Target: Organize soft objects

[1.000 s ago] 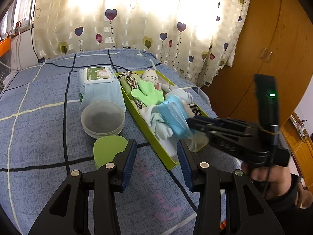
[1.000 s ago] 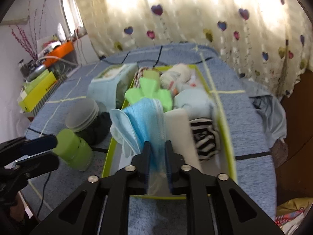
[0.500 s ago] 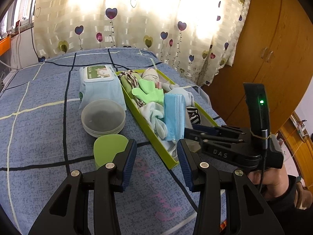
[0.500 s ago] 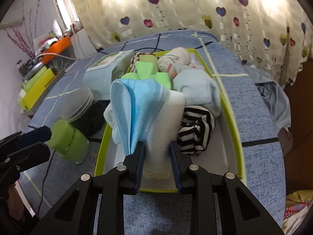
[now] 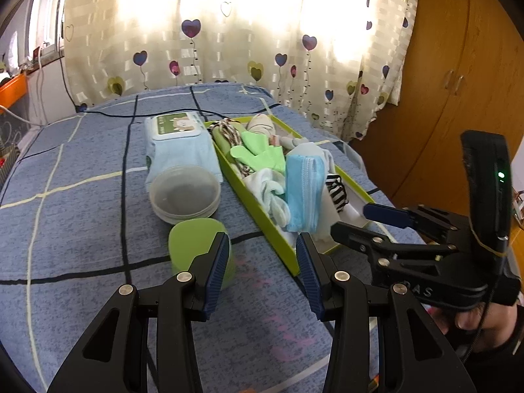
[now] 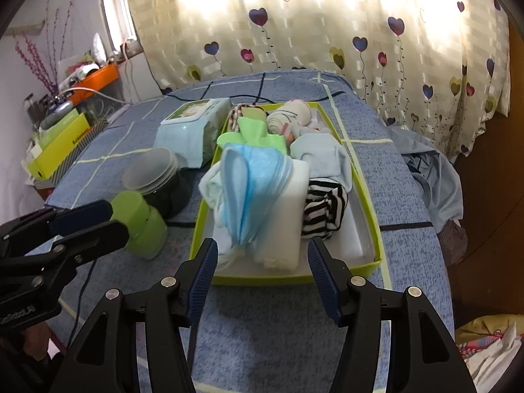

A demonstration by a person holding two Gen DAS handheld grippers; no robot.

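My right gripper [image 6: 262,258]: jaws opening, nothing between them; blue mask [image 6: 252,183] lies in the green tray [image 6: 366,196].
My left gripper [image 5: 262,262]: jaws apart, empty.

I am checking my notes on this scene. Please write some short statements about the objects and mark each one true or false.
1. The blue face mask lies in the green tray. True.
2. The right gripper is clamped on the mask. False: its jaws are opening and nothing is between them.
3. The wet wipes pack is inside the tray. False: it lies on the bed beside it.
4. The striped sock is in the tray. True.
5. The left gripper holds the green cup. False: it is open and empty.
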